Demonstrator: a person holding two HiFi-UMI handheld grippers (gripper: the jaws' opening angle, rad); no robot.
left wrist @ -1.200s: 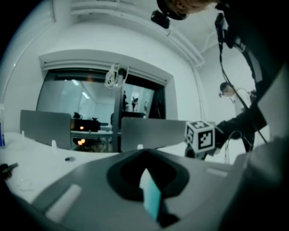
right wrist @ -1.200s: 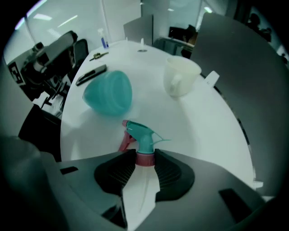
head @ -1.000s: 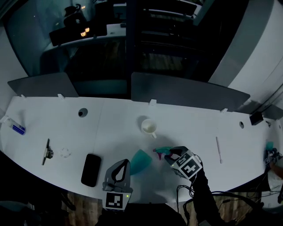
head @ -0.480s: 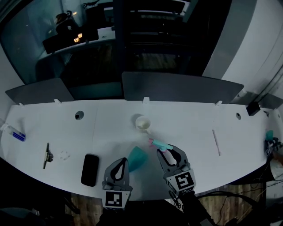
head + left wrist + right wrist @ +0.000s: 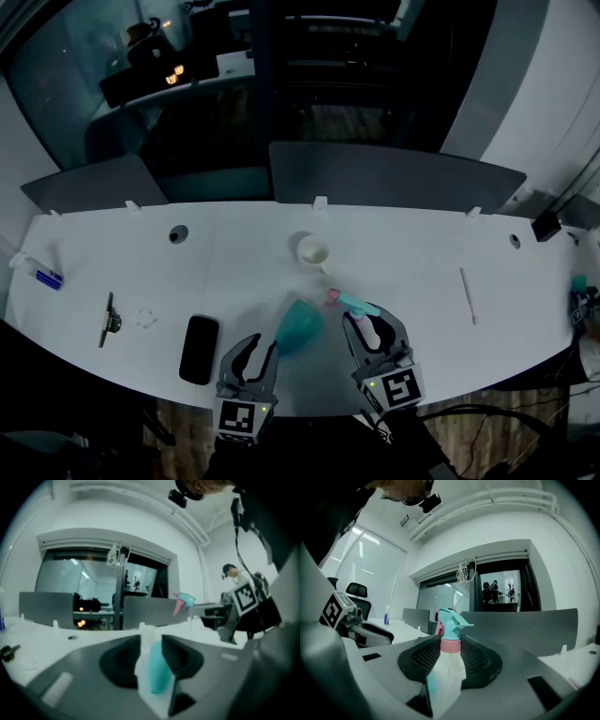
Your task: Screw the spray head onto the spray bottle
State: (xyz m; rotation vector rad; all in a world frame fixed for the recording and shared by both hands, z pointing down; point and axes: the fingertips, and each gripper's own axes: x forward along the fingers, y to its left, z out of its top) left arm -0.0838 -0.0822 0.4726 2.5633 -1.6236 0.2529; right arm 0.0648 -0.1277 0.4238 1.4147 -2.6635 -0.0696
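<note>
left gripper [image 5: 259,344]: jaws have just eased open a touch. The gap is still narrow, teal fills it and the pads look to be on it. A loosened grasp, not a release.
spray bottle [image 5: 298,325]: caught between the left jaws, with its body sticking out ahead and to the right of their tips, tilted. I can't make out the neck end. No head on it.
right gripper [image 5: 367,317]: clenched, grip unchanged. It lay turned sideways a second ago and now points forward beside the left one.
spray head [image 5: 356,303]: pinched at its pink collar between the right jaws, with the teal nozzle past the tips. It is just right of the bottle, not touching it.
meaning: probably the line-up step, with threading not begun. The collar must next meet the bottle neck.
risk: the loosened left hold may let the bottle turn once twisting starts.
</note>
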